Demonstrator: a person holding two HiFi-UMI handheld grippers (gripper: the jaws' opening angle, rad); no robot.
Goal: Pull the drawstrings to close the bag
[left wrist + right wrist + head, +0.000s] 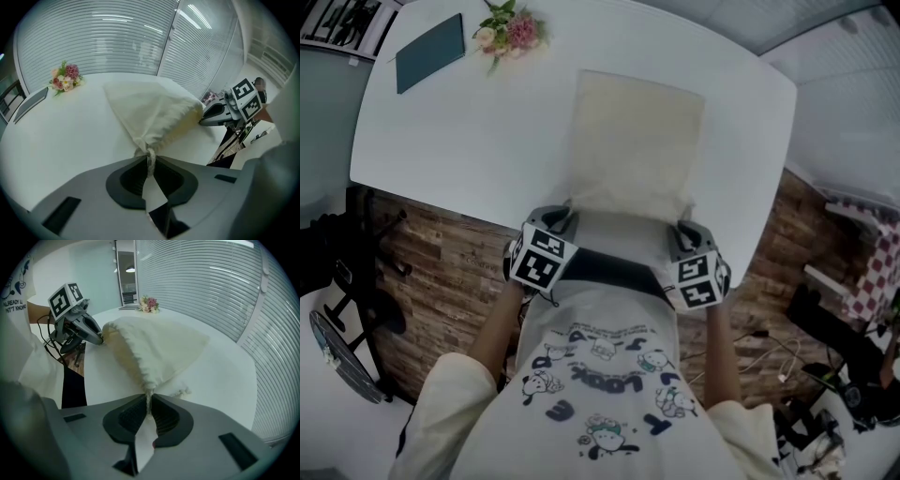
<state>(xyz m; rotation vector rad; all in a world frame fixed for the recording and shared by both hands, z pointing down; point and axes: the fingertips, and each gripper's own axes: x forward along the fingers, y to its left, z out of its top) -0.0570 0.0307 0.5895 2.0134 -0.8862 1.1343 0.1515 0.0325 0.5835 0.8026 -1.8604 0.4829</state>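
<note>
Both jaws pinch the drawstrings (150,159)

This is looking like an office or meeting room. A big white table (441,122) with rounded corners is standing on a brick-patterned floor (441,272). Slatted blinds (108,42) are covering what may be glass walls on the far side. A dark folder (429,52) and a small bouquet (511,33) are lying at the table's far left corner.

Shirt (609,394): "LOOK" printed, seen upside down; remaining lettering unreadable.
</note>
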